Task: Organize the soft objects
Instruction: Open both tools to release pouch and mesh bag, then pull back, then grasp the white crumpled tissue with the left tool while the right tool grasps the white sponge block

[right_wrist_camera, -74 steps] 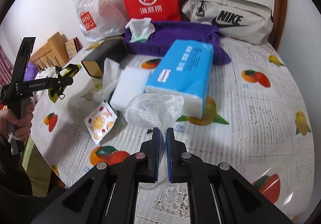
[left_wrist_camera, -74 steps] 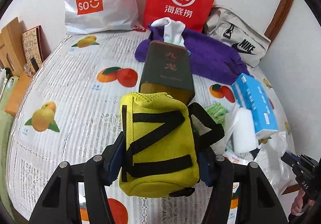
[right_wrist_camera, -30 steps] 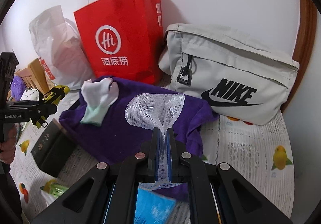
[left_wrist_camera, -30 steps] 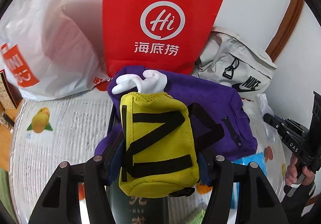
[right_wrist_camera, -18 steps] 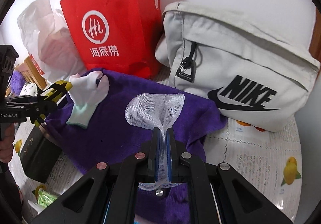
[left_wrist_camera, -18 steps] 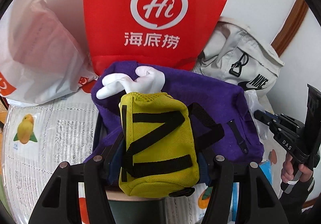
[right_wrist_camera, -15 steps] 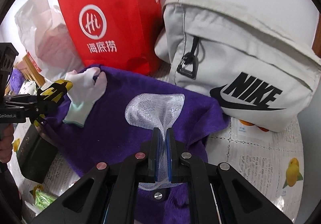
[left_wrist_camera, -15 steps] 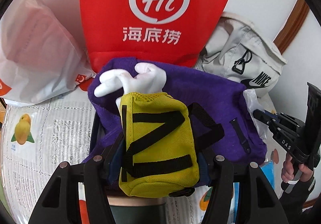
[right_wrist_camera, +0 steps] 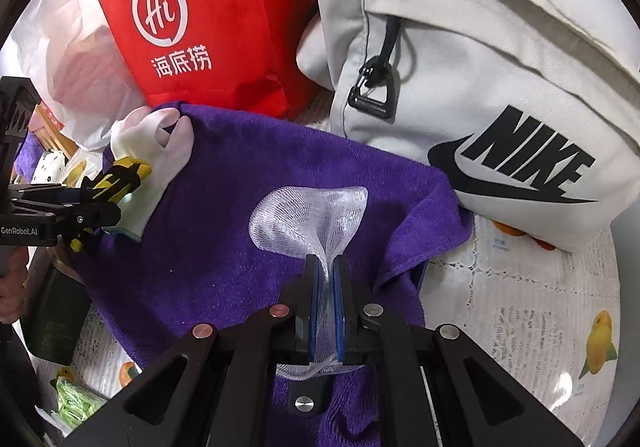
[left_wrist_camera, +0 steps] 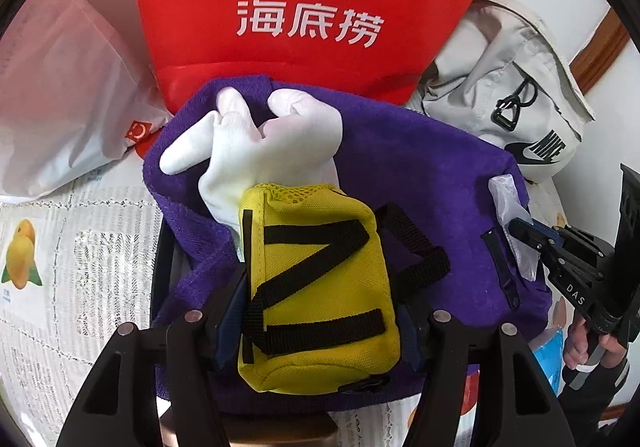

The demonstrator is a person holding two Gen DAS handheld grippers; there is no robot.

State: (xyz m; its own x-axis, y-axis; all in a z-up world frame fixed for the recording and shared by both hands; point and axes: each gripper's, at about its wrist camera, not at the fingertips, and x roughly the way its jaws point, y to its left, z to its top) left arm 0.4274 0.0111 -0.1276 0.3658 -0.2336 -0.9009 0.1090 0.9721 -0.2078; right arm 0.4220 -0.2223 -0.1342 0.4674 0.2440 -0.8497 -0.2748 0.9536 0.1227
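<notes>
Both grippers lower over purple towel [right_wrist_camera: 240, 215]: left gripper [left_wrist_camera: 320, 311] loosening around yellow pouch [left_wrist_camera: 316, 287], right gripper [right_wrist_camera: 326, 275] pinching mesh [right_wrist_camera: 308, 215].

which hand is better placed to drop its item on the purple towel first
Probably left. The left gripper is already opening around the yellow pouch over the purple towel; the right gripper is clamped on the white mesh.

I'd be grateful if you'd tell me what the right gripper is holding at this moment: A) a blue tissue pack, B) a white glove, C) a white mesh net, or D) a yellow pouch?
C: the right gripper is shut on the white mesh net, which fans out above its fingertips over the purple towel.
</notes>
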